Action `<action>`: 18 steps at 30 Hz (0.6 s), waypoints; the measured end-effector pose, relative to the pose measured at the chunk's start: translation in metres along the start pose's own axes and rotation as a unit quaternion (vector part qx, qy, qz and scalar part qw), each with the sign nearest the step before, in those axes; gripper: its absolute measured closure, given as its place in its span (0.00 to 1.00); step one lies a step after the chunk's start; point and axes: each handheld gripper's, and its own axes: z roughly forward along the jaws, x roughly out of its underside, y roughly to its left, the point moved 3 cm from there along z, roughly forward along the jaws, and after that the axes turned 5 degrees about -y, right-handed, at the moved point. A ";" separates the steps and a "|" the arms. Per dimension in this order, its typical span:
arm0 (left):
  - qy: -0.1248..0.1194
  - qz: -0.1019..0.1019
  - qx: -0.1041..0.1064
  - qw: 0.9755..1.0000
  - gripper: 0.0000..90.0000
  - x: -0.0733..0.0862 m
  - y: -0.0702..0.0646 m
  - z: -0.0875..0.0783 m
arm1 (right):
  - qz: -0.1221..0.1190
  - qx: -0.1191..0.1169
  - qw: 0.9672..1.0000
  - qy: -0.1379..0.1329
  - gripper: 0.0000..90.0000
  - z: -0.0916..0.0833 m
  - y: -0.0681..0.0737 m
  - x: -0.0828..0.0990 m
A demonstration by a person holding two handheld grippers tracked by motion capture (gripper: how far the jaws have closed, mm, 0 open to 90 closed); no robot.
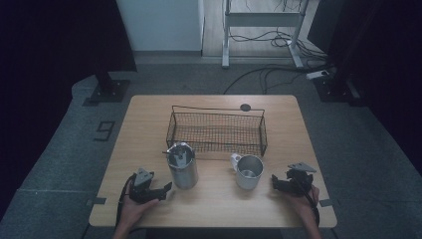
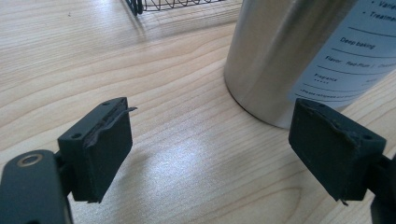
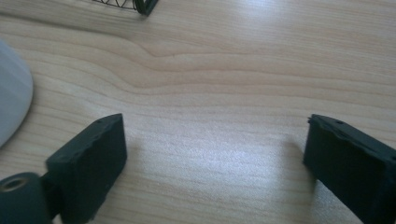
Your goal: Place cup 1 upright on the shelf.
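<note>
A tall steel canister with a printed label stands on the wooden table, just in front of a black wire basket. A pale metal mug stands to its right, handle towards the basket. My left gripper rests low on the table, left of the canister. In the left gripper view it is open, with only bare wood between its pads and the canister ahead on the right. My right gripper sits right of the mug. Open too, it has the mug's side at its far left.
The basket looks empty; its corners show in the left gripper view and the right gripper view. A small dark round disc lies behind the basket. Cables and stand feet lie on the floor beyond the table.
</note>
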 end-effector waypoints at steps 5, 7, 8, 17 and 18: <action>-0.001 -0.002 0.002 1.000 0.15 0.001 0.001 0.000 | 0.002 0.000 1.000 0.001 0.04 0.000 -0.001 0.000; -0.002 -0.006 0.002 1.000 0.15 0.000 0.001 -0.001 | 0.002 0.000 1.000 0.001 0.04 0.000 -0.001 0.000; -0.010 -0.015 0.000 1.000 0.15 -0.001 0.001 -0.002 | 0.002 0.001 1.000 0.001 0.04 0.000 -0.001 0.001; -0.036 -0.026 0.003 0.999 0.16 -0.007 -0.001 -0.011 | 0.007 0.008 1.000 0.001 0.05 -0.002 -0.001 0.002; -0.036 -0.026 0.004 0.999 0.16 -0.007 -0.001 -0.012 | 0.007 0.008 1.000 0.001 0.05 -0.002 -0.001 0.002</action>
